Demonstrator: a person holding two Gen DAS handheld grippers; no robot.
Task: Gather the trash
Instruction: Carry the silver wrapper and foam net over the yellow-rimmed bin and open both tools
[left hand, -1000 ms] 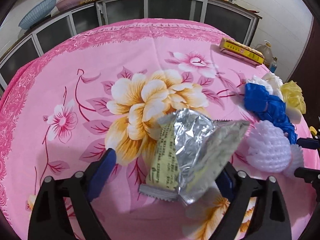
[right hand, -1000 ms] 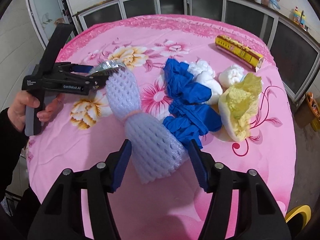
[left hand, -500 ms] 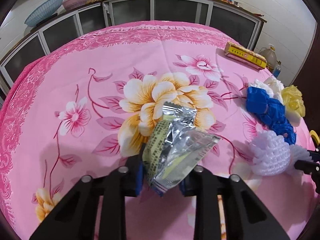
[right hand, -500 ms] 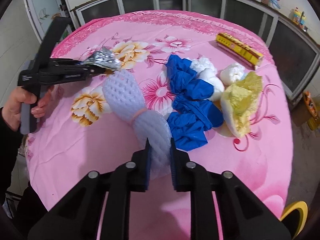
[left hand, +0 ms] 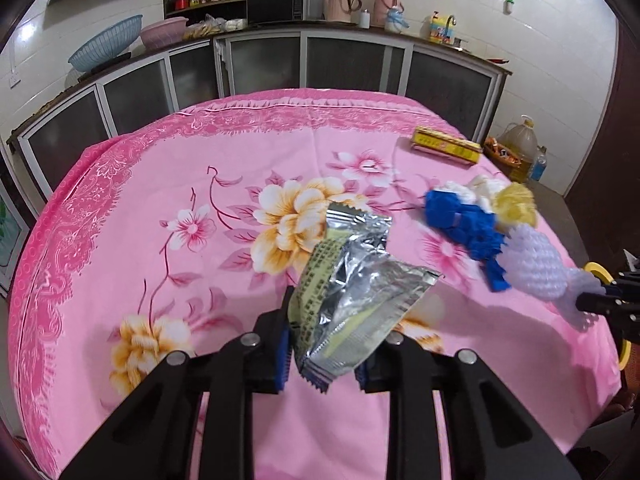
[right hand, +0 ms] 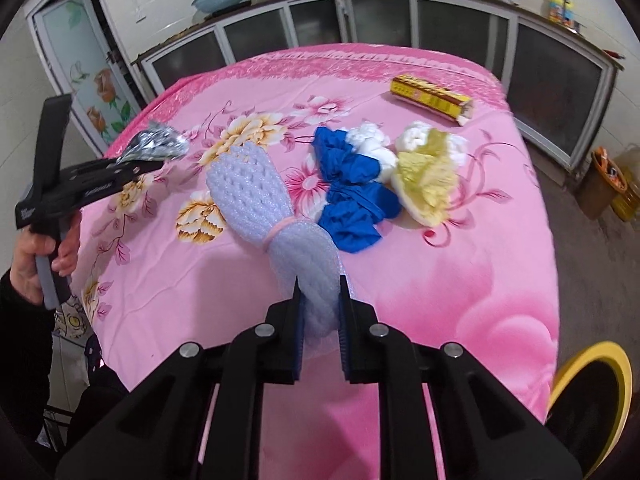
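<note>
My left gripper (left hand: 322, 350) is shut on a silver foil snack wrapper (left hand: 352, 292) and holds it above the pink flowered tablecloth (left hand: 160, 184). The wrapper also shows in the right wrist view (right hand: 154, 146), in the left gripper (right hand: 148, 164). My right gripper (right hand: 319, 312) is shut on the narrow end of a white foam fruit net (right hand: 256, 196), lifted off the cloth; it also shows in the left wrist view (left hand: 540, 260). Crumpled blue gloves (right hand: 352, 196), white tissue wads (right hand: 370, 140) and a yellow crumpled wrapper (right hand: 428, 184) lie on the table.
A long yellow box (right hand: 432, 98) lies near the table's far edge. A yellow-rimmed bin (right hand: 592, 392) stands on the floor at the right, below the table edge. Kitchen cabinets (left hand: 280, 64) run behind the table. An oil jug (left hand: 516, 148) stands on the floor.
Both grippers closed, the left on the foil wrapper and the right on the foam net, and both lifted their items up off the cloth and drew back.
</note>
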